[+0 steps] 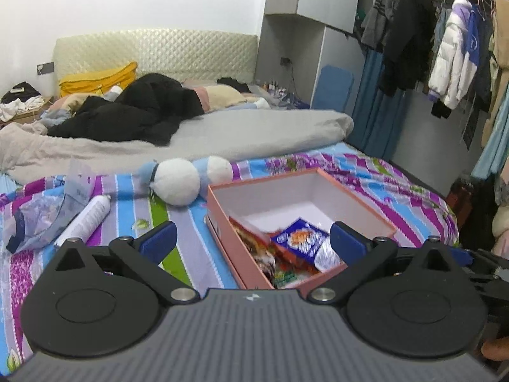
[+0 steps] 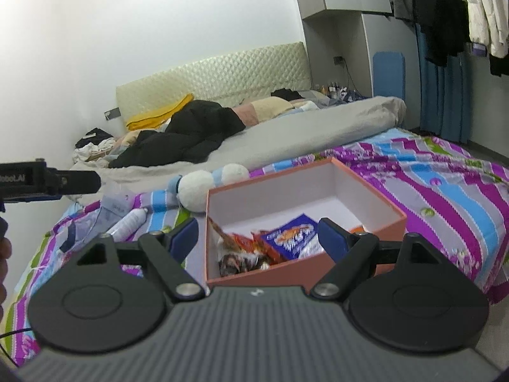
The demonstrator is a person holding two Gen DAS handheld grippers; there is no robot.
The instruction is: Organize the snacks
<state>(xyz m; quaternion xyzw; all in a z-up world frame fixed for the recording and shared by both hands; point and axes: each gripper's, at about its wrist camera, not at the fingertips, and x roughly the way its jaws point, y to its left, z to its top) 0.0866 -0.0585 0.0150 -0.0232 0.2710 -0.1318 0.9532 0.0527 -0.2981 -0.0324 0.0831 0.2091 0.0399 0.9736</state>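
Note:
An open salmon-pink box [image 1: 229, 254] with a white inside lies on the striped bedspread. At its near end are a blue snack packet [image 1: 300, 238] and red snack packets [image 1: 251, 242]. My left gripper [image 1: 253, 227] hovers just short of the box, open, with nothing between its blue pads. In the right wrist view the same box [image 2: 270, 275] sits straight ahead, holding the blue packet [image 2: 292, 235] and red packets [image 2: 241, 242]. My right gripper [image 2: 257, 222] is open and empty over the box's near edge. The left gripper's body [image 2: 47, 181] shows at the left edge.
A white and blue plush toy [image 1: 181, 181] lies just behind the box. A white bottle [image 1: 87, 219] and a crumpled plastic bag [image 1: 38, 216] lie to the left. A grey quilt [image 1: 254, 130] and dark clothes cover the far bed. Hanging clothes [image 1: 451, 60] fill the right side.

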